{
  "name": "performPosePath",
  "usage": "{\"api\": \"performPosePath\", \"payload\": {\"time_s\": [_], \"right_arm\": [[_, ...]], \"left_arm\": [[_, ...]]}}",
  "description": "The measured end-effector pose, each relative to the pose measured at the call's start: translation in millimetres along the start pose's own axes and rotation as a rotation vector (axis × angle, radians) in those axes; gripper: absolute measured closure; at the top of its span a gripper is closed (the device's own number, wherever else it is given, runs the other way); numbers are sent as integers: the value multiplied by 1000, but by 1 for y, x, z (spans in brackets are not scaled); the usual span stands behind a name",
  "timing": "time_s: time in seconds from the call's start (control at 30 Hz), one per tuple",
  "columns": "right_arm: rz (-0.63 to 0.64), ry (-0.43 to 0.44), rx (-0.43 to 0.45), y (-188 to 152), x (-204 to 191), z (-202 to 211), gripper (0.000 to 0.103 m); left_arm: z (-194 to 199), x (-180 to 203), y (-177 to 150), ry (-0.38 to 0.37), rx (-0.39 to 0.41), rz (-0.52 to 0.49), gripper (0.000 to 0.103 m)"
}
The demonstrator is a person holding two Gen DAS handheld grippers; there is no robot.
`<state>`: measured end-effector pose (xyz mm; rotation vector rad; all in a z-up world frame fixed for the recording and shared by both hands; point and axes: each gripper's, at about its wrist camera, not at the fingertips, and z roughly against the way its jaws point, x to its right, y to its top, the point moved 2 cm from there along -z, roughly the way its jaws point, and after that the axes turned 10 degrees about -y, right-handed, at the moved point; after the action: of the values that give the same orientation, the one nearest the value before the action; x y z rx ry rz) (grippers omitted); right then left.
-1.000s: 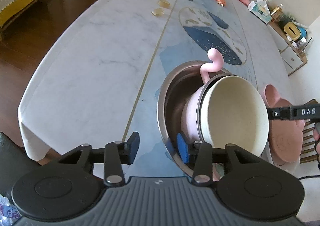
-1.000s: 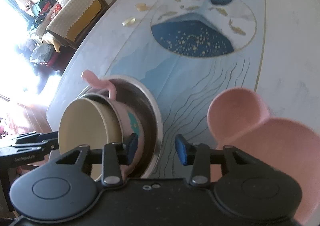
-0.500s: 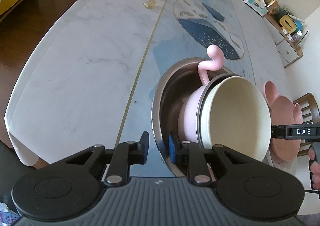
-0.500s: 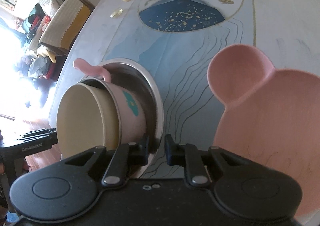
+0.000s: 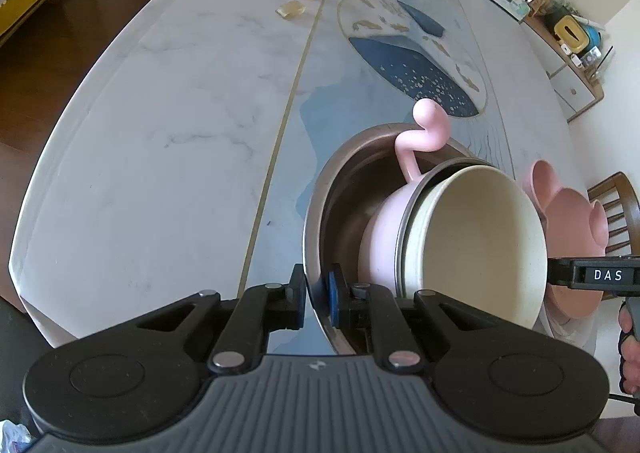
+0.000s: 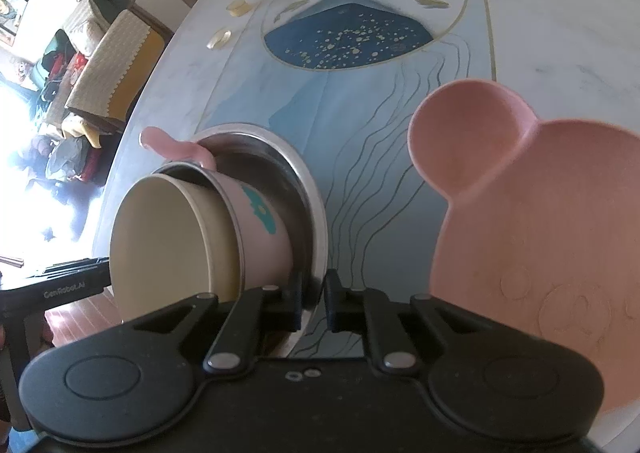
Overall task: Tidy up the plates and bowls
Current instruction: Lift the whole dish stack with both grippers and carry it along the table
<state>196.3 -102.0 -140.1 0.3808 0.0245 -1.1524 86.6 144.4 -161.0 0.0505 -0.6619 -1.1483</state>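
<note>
Steel bowl (image 5: 320, 213), holding the tilted pink cup (image 5: 384, 225) and cream bowl (image 5: 476, 241), is pinched at its near rim by the left gripper (image 5: 316, 299), while the right wrist view shows the right gripper (image 6: 313, 299) clamping the same rim beside the pink bear plate (image 6: 540, 213).

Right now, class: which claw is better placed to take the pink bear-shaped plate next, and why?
Likely the right claw: the plate lies just beside it, while the steel bowl stands between it and the left claw.
</note>
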Motion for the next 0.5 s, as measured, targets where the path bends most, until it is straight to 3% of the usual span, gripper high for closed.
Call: {"api": "performPosePath", "payload": {"time_s": [0.5], "right_arm": [[31,-42,35,-9,-9,6,92]], "left_arm": [[7,10,1,10,-5,-40,93]]}}
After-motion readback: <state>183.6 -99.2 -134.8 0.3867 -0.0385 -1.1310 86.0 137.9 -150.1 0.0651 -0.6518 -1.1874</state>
